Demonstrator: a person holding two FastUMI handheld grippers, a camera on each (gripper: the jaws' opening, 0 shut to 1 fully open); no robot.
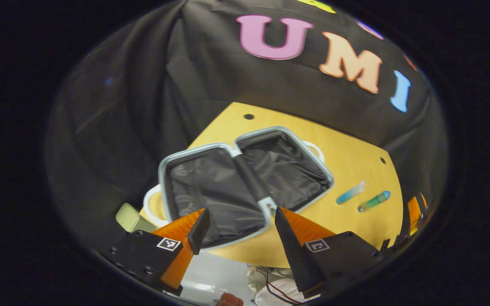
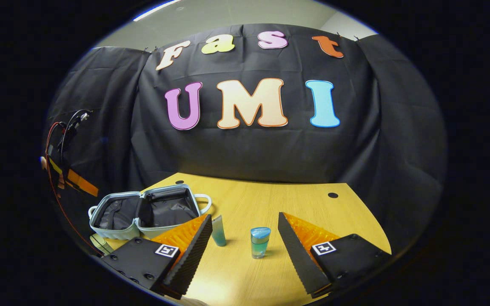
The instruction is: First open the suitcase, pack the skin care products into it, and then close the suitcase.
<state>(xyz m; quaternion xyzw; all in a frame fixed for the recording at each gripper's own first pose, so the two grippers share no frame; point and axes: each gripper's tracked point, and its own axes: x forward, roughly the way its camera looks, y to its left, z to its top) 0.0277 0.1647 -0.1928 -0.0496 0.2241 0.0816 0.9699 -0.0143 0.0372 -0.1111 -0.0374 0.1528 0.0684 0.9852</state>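
A small light-grey suitcase (image 1: 194,149) lies open flat on the wooden table (image 1: 355,157), both halves showing black lining and nothing inside. My left gripper (image 1: 240,212) hovers open above its near edge, fingers apart. Right of the case lie two skin care tubes, a blue one (image 1: 350,192) and a green one (image 1: 374,201). In the right gripper view the blue tube (image 2: 218,230) and the blue-capped green bottle (image 2: 260,242) lie just beyond my open right gripper (image 2: 245,216). The suitcase (image 2: 117,233) sits to its left.
A pale green object (image 1: 128,216) sits by the suitcase's left corner. The table's curved front edge runs just under my left fingers, with wires below it. The other gripper (image 1: 415,208) shows at the table's right edge. Black cloth closes the back.
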